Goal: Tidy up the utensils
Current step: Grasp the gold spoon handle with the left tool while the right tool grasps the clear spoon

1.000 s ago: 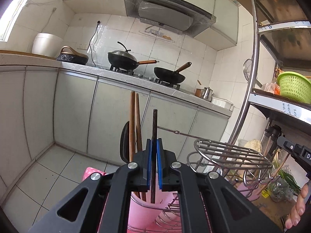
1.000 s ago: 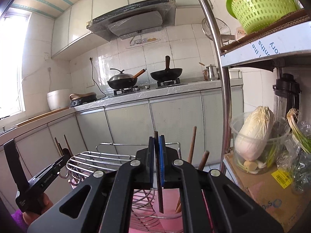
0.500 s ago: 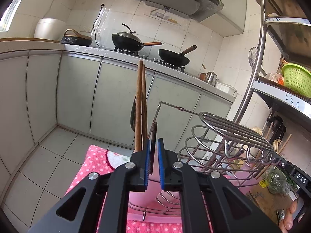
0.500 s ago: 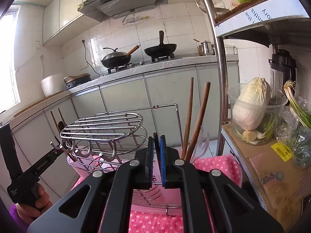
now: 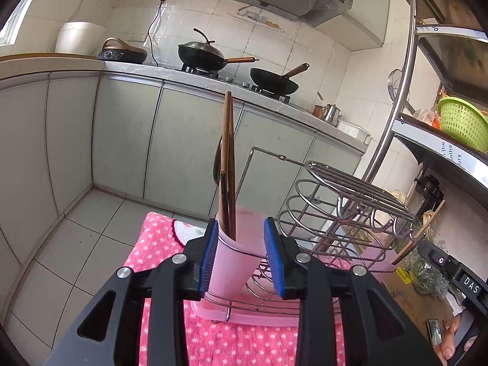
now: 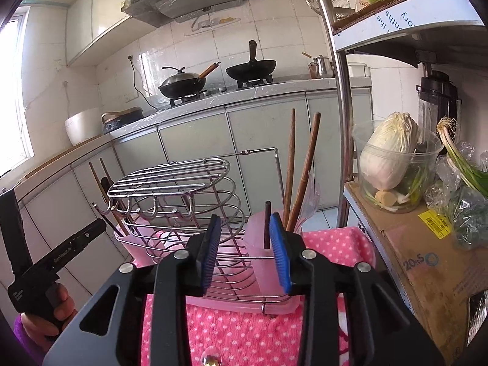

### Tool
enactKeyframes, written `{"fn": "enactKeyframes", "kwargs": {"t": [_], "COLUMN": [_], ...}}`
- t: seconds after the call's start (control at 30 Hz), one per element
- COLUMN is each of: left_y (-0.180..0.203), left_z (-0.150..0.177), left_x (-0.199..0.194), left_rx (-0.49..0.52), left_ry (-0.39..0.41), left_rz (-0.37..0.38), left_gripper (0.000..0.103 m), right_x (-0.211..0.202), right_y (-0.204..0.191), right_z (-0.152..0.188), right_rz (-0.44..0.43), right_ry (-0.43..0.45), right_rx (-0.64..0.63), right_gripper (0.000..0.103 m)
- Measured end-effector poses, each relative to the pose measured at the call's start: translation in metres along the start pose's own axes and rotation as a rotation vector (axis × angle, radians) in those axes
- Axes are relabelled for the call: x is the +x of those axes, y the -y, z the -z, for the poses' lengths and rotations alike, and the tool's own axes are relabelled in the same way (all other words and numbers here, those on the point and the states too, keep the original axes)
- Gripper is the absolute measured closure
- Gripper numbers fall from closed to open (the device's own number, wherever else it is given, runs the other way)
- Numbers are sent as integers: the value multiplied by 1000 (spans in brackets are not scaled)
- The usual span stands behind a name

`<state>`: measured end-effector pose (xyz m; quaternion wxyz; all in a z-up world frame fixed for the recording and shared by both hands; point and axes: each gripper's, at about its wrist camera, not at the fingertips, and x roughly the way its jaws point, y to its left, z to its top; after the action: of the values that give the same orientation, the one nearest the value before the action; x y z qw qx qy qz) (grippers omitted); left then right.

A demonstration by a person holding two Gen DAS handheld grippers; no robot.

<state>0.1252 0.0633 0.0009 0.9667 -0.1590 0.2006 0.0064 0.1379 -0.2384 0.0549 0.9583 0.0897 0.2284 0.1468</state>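
Chopsticks [image 5: 227, 164] are stood upright in the pink utensil cup [image 5: 241, 250] at the wire dish rack [image 5: 335, 213]; both the left gripper [image 5: 241, 254] and right gripper [image 6: 245, 251] are seen spread, empty

"DAS" on the right tongs [image 5: 471, 280]; "20" on the cardboard box [image 6: 427, 262]
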Motion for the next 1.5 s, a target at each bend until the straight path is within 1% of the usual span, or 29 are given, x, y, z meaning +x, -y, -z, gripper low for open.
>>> {"fn": "enactKeyframes", "kwargs": {"t": [0.13,0.37,0.43,0.57,0.7,0.8,0.9,1.0,1.13,1.17,1.23,1.27,1.3,1.4,1.5], "left_y": [1,11,14,15,10,3,-2,-6,-8,-8,-9,-9,-9,-8,-4], "left_z": [10,39,48,67,81,88,91,94,97,98,100,101,102,106,112], "left_x": [-8,-15,-15,-17,-16,-19,-22,-24,-26,-26,-26,-25,-24,-20,-14], "left_rx": [3,63,78,94,74,56,51,44,41,44,46,45,44,45,49], "left_ry": [-46,-146,-178,-225,-286,-307,-310,-313,-316,-316,-321,-326,-331,-353,-385], "left_rz": [5,16,24,22,24,25,21,22,24,22,17,16,15,15,26], "left_gripper": [73,73,73,73,73,73,73,73,73,73,73,73,73,73,73], "right_x": [-13,-23,-21,-7,8,14,20,28,40,43,49,49,49,45,39], "right_y": [0,-1,-1,-1,-1,-4,-14,-28,-38,-39,-37,-35,-34,-29,-16], "right_z": [10,35,45,72,101,121,140,157,174,178,183,184,184,181,177], "right_rz": [-8,-18,-30,-89,-138,-146,-135,-115,-98,-87,-71,-79,-87,-76,-86], "right_ry": [-17,-85,-131,-271,-404,-474,-533,-566,-608,-614,-632,-625,-623,-603,-587], "right_rx": [17,17,25,63,124,138,102,44,8,4,6,21,30,35,93], "right_gripper": [69,69,69,69,69,69,69,69,70,71,83,84,91,90,90]}}
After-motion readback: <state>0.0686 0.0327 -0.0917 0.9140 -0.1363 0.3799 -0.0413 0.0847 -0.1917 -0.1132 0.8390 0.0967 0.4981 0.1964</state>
